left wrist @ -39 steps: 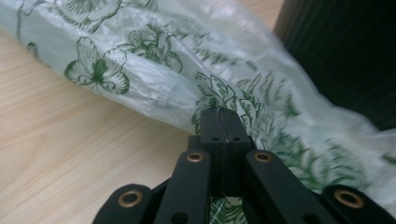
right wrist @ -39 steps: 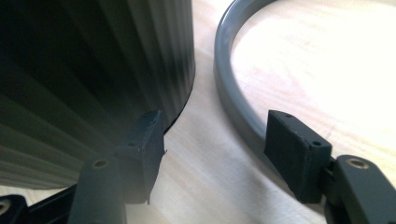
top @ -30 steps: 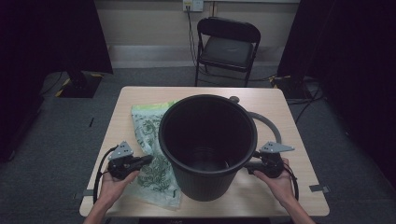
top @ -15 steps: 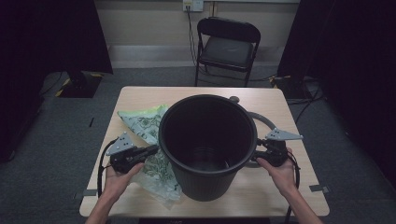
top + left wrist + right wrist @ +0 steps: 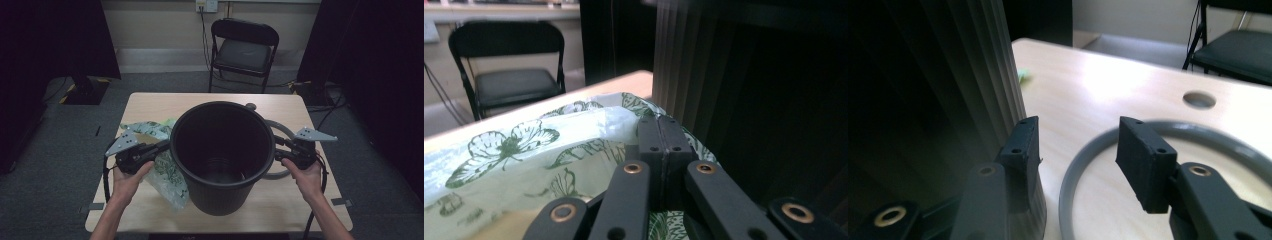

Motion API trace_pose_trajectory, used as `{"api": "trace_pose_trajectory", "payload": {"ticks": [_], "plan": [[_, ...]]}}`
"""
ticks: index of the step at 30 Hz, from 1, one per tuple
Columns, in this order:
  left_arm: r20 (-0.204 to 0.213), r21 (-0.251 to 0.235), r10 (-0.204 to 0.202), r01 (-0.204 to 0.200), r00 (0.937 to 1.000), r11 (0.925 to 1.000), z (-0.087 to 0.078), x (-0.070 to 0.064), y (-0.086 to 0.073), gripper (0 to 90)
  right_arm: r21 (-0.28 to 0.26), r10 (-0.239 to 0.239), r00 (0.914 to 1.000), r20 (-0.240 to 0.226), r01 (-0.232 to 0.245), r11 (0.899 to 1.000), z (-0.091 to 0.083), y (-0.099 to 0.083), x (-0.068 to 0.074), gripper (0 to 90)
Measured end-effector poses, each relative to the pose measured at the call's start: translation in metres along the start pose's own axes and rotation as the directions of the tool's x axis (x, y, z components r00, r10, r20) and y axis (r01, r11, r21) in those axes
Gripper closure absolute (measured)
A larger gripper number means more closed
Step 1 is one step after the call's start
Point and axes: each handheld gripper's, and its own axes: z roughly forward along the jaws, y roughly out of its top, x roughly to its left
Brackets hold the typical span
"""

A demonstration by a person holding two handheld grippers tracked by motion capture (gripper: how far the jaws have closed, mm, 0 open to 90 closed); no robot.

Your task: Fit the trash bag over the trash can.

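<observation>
A large black bin (image 5: pixel 222 155) stands upright in the middle of the table, its ribbed wall (image 5: pixel 948 100) close at the left of the right gripper view. To its left lies a thin plastic bag with a green leaf print (image 5: pixel 167 172), partly raised. My left gripper (image 5: pixel 165 146) is shut on the bag's edge (image 5: pixel 574 130), right against the bin's left side. My right gripper (image 5: pixel 276 150) is open at the bin's right side, its fingers (image 5: pixel 1023 140) apart above a grey ring (image 5: pixel 1083 165) that lies flat on the table.
The wooden table (image 5: pixel 150 107) has a round hole (image 5: pixel 1199 99) near its far edge. A black folding chair (image 5: pixel 242 47) stands beyond the table. Cables trail from both grippers toward the table's near edge.
My left gripper has risen and moved in toward the bin, pulling the bag up and bunching it. My right gripper has moved farther from me along the bin's right side.
</observation>
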Motion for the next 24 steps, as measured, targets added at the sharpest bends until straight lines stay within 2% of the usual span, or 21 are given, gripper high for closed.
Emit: {"api": "trace_pose_trajectory", "payload": {"ticks": [3,4,5,8,9,10,11,12,13,16,19,22,24], "plan": [[0.000,-0.030,0.015,-0.015,0.9999,0.9995,-0.005,0.000,0.012,90.0,-0.048,-0.003,0.9999,-0.013,0.002,0.999,-0.006,0.010,0.000,52.6],[0.000,-0.030,0.015,-0.015,0.9999,0.9995,-0.005,0.000,0.012,90.0,-0.051,-0.005,0.9999,-0.012,0.004,0.999,-0.007,0.012,0.000,52.9],[-0.009,-0.047,0.022,-0.023,0.9997,0.9986,-0.008,-0.001,0.020,90.0,-0.055,-0.008,0.9999,-0.007,0.007,0.998,-0.007,0.014,0.000,53.4],[-0.002,-0.098,-0.001,0.001,1.0000,0.9952,-0.014,0.003,0.028,90.0,-0.076,-0.013,0.9999,-0.007,0.012,0.997,-0.010,0.022,0.001,53.8],[-0.002,-0.098,-0.001,0.001,1.0000,0.9952,-0.014,0.003,0.028,90.0,-0.084,-0.014,0.9999,-0.005,0.013,0.996,-0.012,0.026,0.001,53.9],[-0.007,-0.119,-0.003,0.002,1.0000,0.9928,-0.017,0.006,0.033,90.0,-0.091,-0.018,0.9998,-0.002,0.018,0.996,-0.013,0.029,0.002,53.9],[0.007,-0.146,-0.022,0.022,0.9997,0.9890,-0.017,0.007,0.036,90.0,-0.100,-0.022,0.9998,0.000,0.022,0.995,-0.014,0.033,0.002,53.8],[0.014,-0.157,-0.022,0.024,0.9997,0.9873,-0.018,0.007,0.039,90.0,-0.108,-0.024,0.9997,0.006,0.025,0.994,-0.015,0.038,0.001,53.8],[0.001,-0.154,-0.004,0.004,1.0000,0.9881,-0.018,0.005,0.042,90.0,-0.122,-0.022,0.9997,0.009,0.022,0.992,-0.016,0.042,0.001,53.5],[0.005,-0.169,0.005,-0.004,1.0000,0.9855,-0.019,0.004,0.047,90.0,-0.147,-0.013,0.9999,0.002,0.013,0.989,-0.018,0.050,0.003,53.1],[0.009,-0.205,0.008,-0.006,0.9999,0.9787,-0.025,0.002,0.059,90.0,-0.162,-0.009,1.0000,0.004,0.009,0.987,-0.018,0.054,0.005,53.3],[0.012,-0.207,0.035,-0.032,0.9993,0.9779,-0.026,-0.005,0.068,90.0,-0.186,-0.008,1.0000,0.003,0.008,0.983,-0.021,0.060,0.007,52.6],[0.001,-0.212,0.068,-0.066,0.9977,0.9751,-0.026,-0.011,0.074,90.0,-0.212,-0.017,0.9998,-0.006,0.015,0.977,-0.025,0.066,0.009,50.8]]}}
